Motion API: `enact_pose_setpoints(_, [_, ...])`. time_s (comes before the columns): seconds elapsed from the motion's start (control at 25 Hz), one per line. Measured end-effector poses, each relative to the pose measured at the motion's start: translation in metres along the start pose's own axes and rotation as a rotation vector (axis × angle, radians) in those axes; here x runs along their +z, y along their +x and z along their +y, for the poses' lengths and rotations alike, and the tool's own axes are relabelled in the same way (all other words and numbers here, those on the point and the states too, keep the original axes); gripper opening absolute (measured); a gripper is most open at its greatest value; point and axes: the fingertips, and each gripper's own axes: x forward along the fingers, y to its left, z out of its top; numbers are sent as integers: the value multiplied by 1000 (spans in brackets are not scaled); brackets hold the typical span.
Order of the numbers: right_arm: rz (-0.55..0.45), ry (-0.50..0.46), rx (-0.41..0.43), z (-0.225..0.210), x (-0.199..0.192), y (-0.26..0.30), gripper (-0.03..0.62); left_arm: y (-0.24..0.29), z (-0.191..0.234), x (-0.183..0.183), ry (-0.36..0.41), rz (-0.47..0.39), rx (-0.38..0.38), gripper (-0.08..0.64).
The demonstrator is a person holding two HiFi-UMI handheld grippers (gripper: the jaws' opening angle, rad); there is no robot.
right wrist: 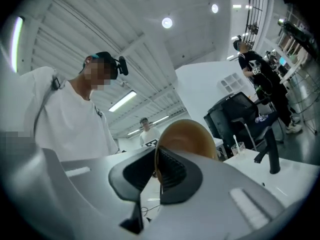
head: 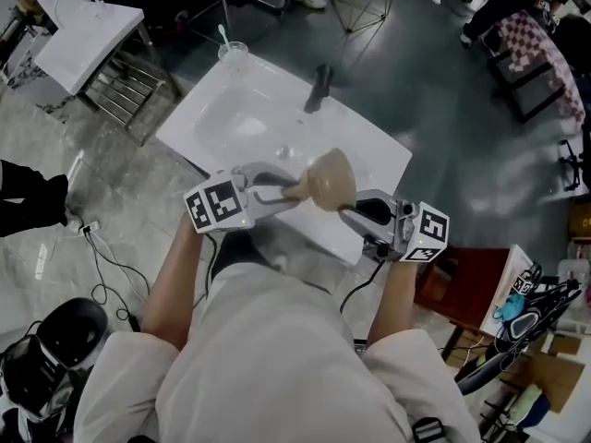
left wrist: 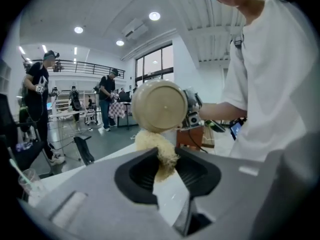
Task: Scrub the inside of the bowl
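A tan bowl (head: 329, 179) is held on its side above the front edge of the white sink (head: 231, 123). My right gripper (head: 347, 209) is shut on its rim, which stands edge-on between the jaws in the right gripper view (right wrist: 156, 170), where the bowl (right wrist: 192, 136) bulges beyond them. My left gripper (head: 287, 190) reaches in from the left, shut on a beige scrub sponge (left wrist: 156, 151). In the left gripper view the sponge touches the bowl's (left wrist: 160, 105) lower edge, and the bowl's round underside faces the camera. The left gripper (left wrist: 162, 168) pinches the sponge's near end.
A black faucet (head: 319, 85) stands at the sink's far side, with a glass holding a spoon (head: 233, 55) at the far left corner. A white chair (head: 88, 33) is at the upper left, a dark red stand (head: 466, 280) at the right. Several people stand in the background.
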Motion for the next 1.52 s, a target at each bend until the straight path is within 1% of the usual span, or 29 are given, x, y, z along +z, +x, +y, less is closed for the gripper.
enact_pose_setpoints(0.12, [-11,-26,-52,-14,8,3,18,5,-13,5,-11,-29,-32,106])
enact_pose_setpoints(0.28, [-7,-42,-146,-35,12,0,18,-1,-20,14,2,-52,-49,106])
enact_pose_setpoints(0.36, [30,-47,-210,-48,6,-3,18,-8,-22,24,11,-82,-51,104])
enact_pose_setpoints(0.44, [77,-49,-256,-56,-3,-5,18,-13,-22,34,25,-107,-49,104])
enact_pose_setpoints(0.56, [105,-41,-290,-62,-10,-10,18,-17,-21,42,55,-99,-50,104])
enact_pose_setpoints(0.8, [208,-47,-351,-68,-28,-22,18,-19,-14,59,81,-134,-31,104])
enact_pose_setpoints(0.92, [270,-45,-326,-62,-39,-22,18,-15,-3,64,94,-142,7,104])
enact_pose_setpoints(1.0, [297,-39,-282,-52,-45,-19,18,-11,5,65,104,-129,32,104])
enact_pose_setpoints(1.08, [302,-32,-237,-43,-48,-17,20,-8,13,62,113,-107,53,104])
enact_pose_setpoints(1.28, [252,-15,-141,-23,-40,-23,23,-4,29,47,84,-80,70,104])
enact_pose_setpoints(1.4, [196,-6,-89,-15,-28,-26,23,-2,34,36,63,-57,74,104])
enact_pose_setpoints(1.52, [139,-4,-48,-9,-17,-27,23,1,34,29,37,-52,74,104])
